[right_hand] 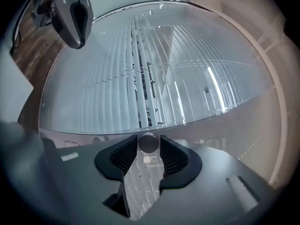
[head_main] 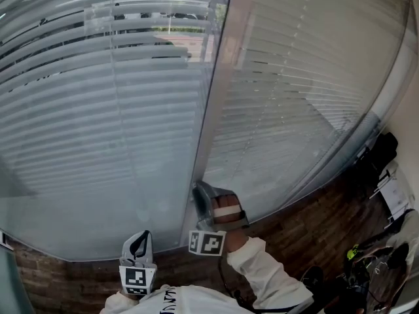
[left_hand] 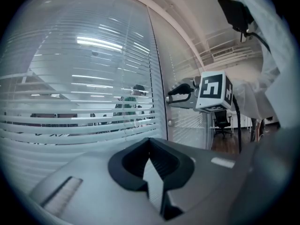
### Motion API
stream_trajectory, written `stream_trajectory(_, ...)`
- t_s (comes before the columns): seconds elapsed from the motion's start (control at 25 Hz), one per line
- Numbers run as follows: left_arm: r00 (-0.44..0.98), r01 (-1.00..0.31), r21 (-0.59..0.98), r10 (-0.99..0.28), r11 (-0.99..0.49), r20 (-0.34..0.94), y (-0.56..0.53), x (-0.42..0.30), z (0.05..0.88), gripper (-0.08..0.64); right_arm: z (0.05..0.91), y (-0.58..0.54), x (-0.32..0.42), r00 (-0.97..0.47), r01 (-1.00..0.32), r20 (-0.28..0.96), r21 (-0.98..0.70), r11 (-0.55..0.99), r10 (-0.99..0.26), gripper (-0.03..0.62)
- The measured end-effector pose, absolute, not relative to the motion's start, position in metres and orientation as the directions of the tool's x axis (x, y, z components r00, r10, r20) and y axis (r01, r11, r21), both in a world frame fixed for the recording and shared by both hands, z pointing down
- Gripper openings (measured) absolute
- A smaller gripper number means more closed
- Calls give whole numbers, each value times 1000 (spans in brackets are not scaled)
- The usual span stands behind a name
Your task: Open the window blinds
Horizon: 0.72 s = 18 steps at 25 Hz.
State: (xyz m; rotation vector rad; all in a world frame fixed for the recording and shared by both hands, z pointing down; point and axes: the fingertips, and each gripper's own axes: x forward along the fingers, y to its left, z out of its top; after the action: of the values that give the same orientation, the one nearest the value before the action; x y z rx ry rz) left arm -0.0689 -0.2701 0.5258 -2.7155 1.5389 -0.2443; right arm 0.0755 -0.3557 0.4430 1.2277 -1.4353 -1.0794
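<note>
Down at the bottom of the head view, the left gripper [head_main: 139, 241] hangs just short of the glass. The right gripper [head_main: 201, 196] meets the post between two panes of blinds [head_main: 98, 110]. Left gripper view: its jaws are clenched together, holding nothing. Right gripper view: the pads clasp a small round knob [right_hand: 148, 143] on the pale frame beside the slats.

Dark lettering runs across the white fabric garment [head_main: 171, 297] at the lower edge of the head view; it is cut off and possibly reads "ANV". The white cubes of the right gripper [head_main: 198, 190] and left gripper [head_main: 141, 236] bear black coded squares only.
</note>
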Motion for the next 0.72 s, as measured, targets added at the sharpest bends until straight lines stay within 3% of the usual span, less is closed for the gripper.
stream_trajectory(0.2, 503, -852, -86, -854, -516, 133, -268, -71, 528, 0, 443, -354, 75, -65, -240, 90, 965, 103, -994, 127)
stream_trajectory(0.4, 506, -851, -88, -852, -518, 134, -270, -69, 525, 0, 434, -355, 75, -106, -496, 142, 850, 176, -984, 127)
stream_trajectory(0.6, 506, -850, -87, -852, -519, 135, -271, -68, 527, 0, 434, -357, 80, -172, -779, 173, 578, 241, -970, 127)
stream_trajectory(0.72, 503, -852, -88, -854, -516, 137, -274, -68, 529, 0, 434, -362, 86, -226, -921, 181, 281, 271, -957, 127)
